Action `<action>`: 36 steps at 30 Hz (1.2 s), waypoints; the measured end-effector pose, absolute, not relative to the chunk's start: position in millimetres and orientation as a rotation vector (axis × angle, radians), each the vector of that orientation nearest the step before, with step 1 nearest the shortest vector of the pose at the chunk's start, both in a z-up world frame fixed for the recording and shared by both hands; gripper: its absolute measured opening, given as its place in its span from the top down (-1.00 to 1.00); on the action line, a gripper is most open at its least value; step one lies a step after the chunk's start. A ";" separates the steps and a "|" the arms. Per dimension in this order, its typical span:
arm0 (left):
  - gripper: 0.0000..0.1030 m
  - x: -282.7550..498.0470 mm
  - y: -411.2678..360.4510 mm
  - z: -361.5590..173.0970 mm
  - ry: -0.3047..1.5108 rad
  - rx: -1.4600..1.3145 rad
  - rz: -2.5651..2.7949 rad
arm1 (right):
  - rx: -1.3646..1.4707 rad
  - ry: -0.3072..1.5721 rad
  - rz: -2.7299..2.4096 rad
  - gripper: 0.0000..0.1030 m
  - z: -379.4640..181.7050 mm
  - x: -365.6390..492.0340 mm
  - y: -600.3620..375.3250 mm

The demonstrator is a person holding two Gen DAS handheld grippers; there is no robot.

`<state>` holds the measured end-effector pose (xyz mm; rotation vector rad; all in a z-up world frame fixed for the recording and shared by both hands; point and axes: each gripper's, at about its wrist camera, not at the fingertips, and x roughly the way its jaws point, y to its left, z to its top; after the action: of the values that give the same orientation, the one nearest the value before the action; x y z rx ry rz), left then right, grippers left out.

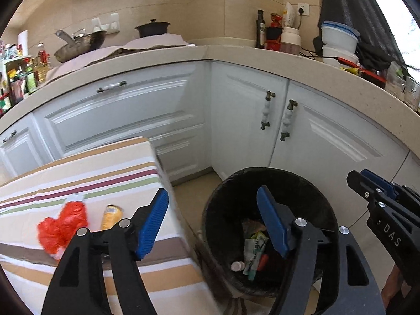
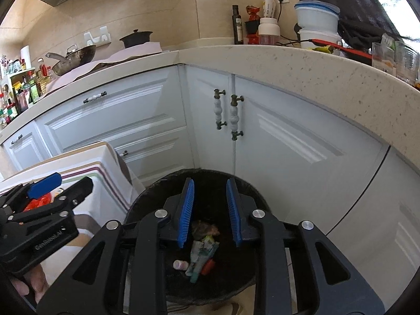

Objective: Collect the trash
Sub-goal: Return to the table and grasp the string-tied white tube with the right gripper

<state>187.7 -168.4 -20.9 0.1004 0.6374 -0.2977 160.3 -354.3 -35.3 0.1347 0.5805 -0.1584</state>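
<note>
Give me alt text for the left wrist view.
The left tool, open and empty, hangs between a striped table holding red trash and a yellow tube, and a black bin with wrappers inside.

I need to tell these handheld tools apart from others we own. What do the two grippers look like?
Both match: the left gripper and the right gripper have black angular frames with triangular cutouts, silver round bolts at the joints, and blue ribbed pads. White lettering marks their bodies. No cables or sleeves show.

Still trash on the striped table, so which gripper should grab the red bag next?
Probably the left gripper: it is open, empty and beside the striped table where the red bag lies. The right gripper hangs over the bin.
</note>
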 end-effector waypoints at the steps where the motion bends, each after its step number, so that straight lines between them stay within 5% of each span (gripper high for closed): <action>1: -0.34 184.1 -163.3 -19.2 0.632 0.104 -0.289 | 0.139 0.583 -0.151 0.36 -35.1 159.7 -351.1; 10: -0.38 153.6 -100.8 -15.8 0.630 0.100 -0.186 | 0.149 0.624 -0.020 0.19 -38.3 154.4 -293.3; 36: -0.41 106.8 74.7 -39.8 0.695 0.001 0.159 | -0.015 0.757 0.309 0.19 -57.0 148.1 -113.6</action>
<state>106.8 74.7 -39.8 0.0014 0.6952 0.1586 148.1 -113.6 -57.0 -0.0150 0.7567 0.3092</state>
